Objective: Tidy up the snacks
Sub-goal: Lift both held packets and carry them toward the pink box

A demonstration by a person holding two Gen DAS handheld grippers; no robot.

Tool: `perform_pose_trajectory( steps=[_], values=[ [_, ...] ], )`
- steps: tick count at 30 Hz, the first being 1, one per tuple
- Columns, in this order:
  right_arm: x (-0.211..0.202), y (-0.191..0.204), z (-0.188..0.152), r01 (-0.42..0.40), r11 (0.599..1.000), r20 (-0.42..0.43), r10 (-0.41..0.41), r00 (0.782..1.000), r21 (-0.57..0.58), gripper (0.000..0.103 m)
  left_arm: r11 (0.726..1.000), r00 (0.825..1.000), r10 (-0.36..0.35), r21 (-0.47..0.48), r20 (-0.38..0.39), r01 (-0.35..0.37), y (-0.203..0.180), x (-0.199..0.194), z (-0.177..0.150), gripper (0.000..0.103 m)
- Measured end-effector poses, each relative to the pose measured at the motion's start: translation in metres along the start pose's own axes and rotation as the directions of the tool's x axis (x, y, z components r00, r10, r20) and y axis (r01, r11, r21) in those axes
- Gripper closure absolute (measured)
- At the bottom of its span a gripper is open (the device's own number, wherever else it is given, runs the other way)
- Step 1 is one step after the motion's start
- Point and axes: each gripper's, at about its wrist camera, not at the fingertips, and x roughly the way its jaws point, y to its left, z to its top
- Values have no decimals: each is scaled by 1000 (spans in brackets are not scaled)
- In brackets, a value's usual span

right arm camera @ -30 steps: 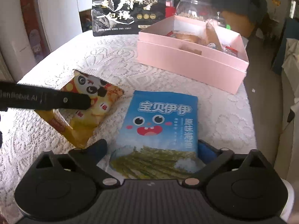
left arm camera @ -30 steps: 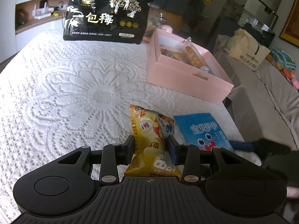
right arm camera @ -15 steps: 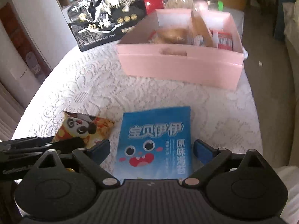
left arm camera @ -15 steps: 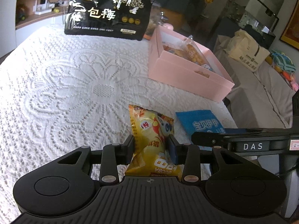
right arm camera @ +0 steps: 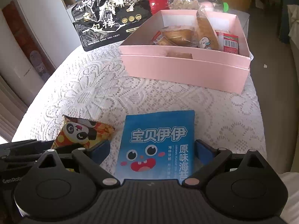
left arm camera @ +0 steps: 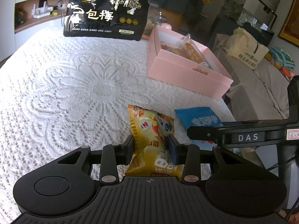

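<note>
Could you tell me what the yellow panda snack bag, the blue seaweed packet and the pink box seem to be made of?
Yellow panda snack bag: glossy plastic film, by its crinkles and glare. Blue seaweed packet: smoother printed film, lying flat, probably plastic. Pink box: matte, likely cardboard, given its straight, stiff, thin walls.

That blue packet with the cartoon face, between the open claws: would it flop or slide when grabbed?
The blue packet lies flat and thin, so it probably bends rather than staying stiff. Its glossy film looks slippery, so the right gripper might slide off. It seems light for its size, likely easy to push across the lace tablecloth.
</note>
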Motion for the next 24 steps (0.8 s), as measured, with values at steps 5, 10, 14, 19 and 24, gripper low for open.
perform_pose_trajectory(
  steps=[5,10,14,19,24],
  values=[
    [-4,4,-7,35,999,13,-34,999,-41,11,1000,1000,8,13,1,-8,-3,0,0,60],
    [-20,-2,-13,46,998,48,-44,998,-39,22,999,1000,18,30,4,-19,-7,0,0,60],
    [-37,-6,-11,41,999,81,-39,996,-26,24,998,1000,25,64,4,-25,-13,0,3,61],
    [-69,-6,5,50,998,158,-44,986,-37,24,991,1000,10,132,20,-13,-30,-5,12,61],
    [-104,-7,24,70,997,252,-57,966,-42,24,983,998,-4,185,63,-8,-46,-16,27,61]
  ],
)
